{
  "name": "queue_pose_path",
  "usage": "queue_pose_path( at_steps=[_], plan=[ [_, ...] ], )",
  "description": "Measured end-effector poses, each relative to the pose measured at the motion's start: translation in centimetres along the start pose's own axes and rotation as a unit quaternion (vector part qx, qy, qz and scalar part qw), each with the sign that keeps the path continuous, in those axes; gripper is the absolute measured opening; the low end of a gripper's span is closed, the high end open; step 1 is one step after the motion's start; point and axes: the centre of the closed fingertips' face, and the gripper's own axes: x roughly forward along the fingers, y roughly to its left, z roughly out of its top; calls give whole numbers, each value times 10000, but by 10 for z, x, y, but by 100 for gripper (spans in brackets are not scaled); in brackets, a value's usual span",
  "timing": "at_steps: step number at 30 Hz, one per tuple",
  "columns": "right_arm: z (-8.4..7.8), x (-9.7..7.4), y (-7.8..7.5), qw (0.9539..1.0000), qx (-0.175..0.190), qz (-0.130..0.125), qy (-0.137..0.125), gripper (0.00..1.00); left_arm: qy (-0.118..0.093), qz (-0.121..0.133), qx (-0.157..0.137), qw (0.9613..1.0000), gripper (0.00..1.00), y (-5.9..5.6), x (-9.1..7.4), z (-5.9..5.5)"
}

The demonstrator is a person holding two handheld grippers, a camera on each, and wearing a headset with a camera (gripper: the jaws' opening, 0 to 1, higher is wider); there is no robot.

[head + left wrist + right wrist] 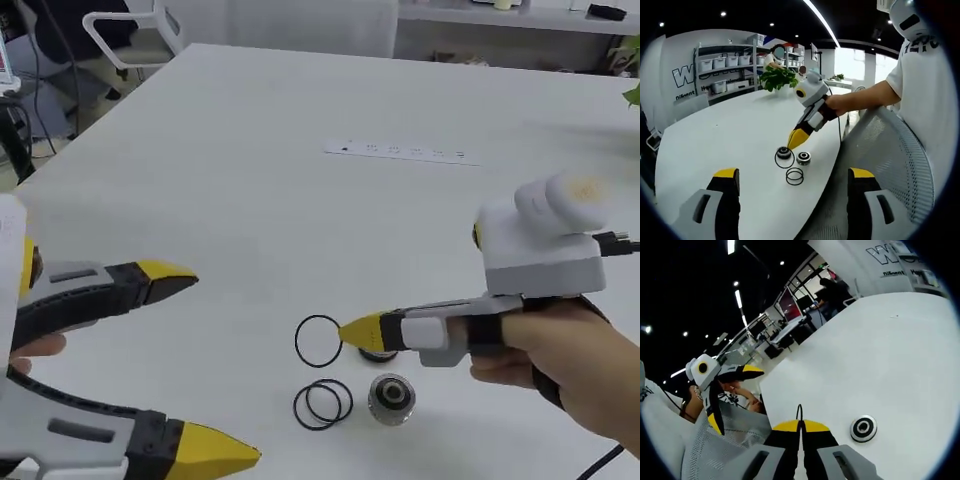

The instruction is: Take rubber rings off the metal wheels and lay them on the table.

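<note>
My right gripper point(345, 331) is shut on a thin black rubber ring point(318, 340); in the right gripper view a sliver of the ring point(800, 412) rises from between the closed yellow tips point(800, 424). Most of that ring rests on the white table point(250, 180). One metal wheel point(378, 352) sits half hidden under the right gripper's jaws. A second wheel point(391, 397) stands just in front of it, also seen in the right gripper view point(863, 428). Two loose rings point(322, 403) lie overlapped on the table. My left gripper point(226, 368) is wide open and holds nothing, left of the rings.
A white power strip point(400, 151) lies mid-table farther back. An office chair point(130, 35) stands beyond the far left corner and a plant point(630, 60) at the right edge. A mesh chair back point(880, 150) is close to the table's near edge.
</note>
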Motion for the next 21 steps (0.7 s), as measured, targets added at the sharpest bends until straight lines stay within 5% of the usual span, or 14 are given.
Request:
queue_pose_path(
  at_steps=[21],
  plan=[
    [-30, 19, -12, 9984, 86, -4, 556, 0, 213, 67, -184, 9996, 85, -2, 10, -20]
  ],
)
